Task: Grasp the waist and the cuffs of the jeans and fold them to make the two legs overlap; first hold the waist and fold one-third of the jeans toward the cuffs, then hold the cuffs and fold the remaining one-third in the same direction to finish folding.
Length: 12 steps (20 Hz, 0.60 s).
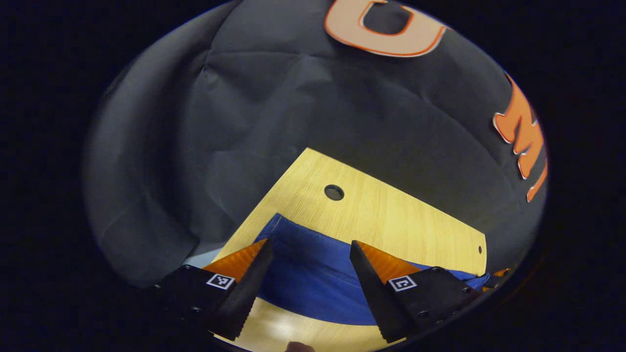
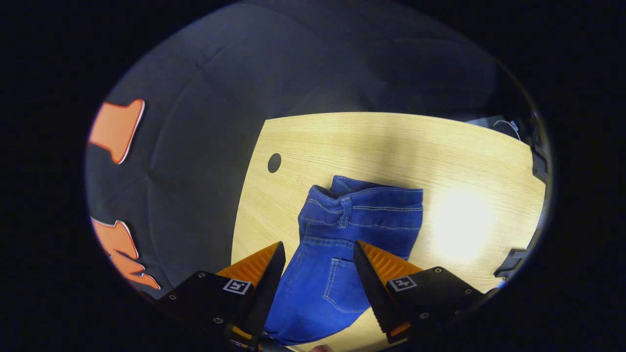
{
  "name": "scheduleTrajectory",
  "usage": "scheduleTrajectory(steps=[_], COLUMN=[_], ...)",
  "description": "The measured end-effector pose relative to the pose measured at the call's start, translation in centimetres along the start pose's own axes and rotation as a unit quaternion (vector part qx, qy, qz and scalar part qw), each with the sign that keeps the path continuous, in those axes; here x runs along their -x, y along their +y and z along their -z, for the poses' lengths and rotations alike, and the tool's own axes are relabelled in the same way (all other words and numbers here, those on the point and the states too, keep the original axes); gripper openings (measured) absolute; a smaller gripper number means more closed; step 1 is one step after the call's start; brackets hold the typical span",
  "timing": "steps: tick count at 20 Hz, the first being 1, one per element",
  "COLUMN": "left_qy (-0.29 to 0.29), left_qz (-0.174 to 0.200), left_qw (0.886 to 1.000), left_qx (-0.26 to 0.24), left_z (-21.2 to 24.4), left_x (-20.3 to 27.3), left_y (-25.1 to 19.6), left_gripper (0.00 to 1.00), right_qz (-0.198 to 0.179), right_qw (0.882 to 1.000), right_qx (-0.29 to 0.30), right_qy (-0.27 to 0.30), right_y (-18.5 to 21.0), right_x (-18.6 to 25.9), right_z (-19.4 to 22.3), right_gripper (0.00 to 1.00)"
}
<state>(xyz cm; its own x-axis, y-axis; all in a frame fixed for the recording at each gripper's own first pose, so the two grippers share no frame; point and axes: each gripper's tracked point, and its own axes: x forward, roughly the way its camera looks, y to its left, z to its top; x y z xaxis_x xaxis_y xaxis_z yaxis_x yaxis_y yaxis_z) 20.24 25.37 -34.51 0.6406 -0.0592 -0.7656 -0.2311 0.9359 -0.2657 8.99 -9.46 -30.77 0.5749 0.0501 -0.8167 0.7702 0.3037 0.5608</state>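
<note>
Blue jeans (image 2: pixel 342 239) lie on a light wooden table (image 2: pixel 440 146). In the right gripper view their waistband (image 2: pixel 367 198) is at the far end, with belt loops and a back pocket showing, and the cloth runs down between my fingers. My right gripper (image 2: pixel 318 254) hangs open above the seat of the jeans, nothing held. In the left gripper view a smooth blue leg part of the jeans (image 1: pixel 313 278) crosses the table, its corner toward the far left. My left gripper (image 1: pixel 310 249) stands open over that cloth, apart from it.
A round cable hole (image 1: pixel 334 192) sits in the table beyond the jeans, the same cable hole (image 2: pixel 274 163) near the left edge in the right gripper view. Black cloth walls close in behind the table. Dark clamps (image 2: pixel 511 261) and cables sit at the table's right edge.
</note>
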Motion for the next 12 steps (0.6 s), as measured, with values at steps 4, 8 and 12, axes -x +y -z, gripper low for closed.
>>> scheduleTrajectory(steps=[4, 8, 12], left_qy=[-0.028, -0.041, -0.069], left_qz=[0.032, 0.071, 0.078], left_qw=[0.997, 0.988, 0.98], left_qx=[-0.071, -0.129, -0.171], left_z=[0.3, 1.1, 2.0], left_x=[2.2, 3.9, 6.4], left_y=[-2.4, -4.2, -6.2], left_gripper=[0.98, 0.98, 0.98], right_qz=[0.003, 0.008, 0.018], right_qw=[1.0, 0.999, 0.999], right_qx=[0.027, 0.033, 0.032], right_qy=[-0.002, -0.012, -0.015], right_y=[-1.2, -3.0, -4.9], right_x=[2.4, 4.5, 4.8], right_z=[3.2, 5.3, 4.9], right_gripper=[0.92, 0.96, 0.96])
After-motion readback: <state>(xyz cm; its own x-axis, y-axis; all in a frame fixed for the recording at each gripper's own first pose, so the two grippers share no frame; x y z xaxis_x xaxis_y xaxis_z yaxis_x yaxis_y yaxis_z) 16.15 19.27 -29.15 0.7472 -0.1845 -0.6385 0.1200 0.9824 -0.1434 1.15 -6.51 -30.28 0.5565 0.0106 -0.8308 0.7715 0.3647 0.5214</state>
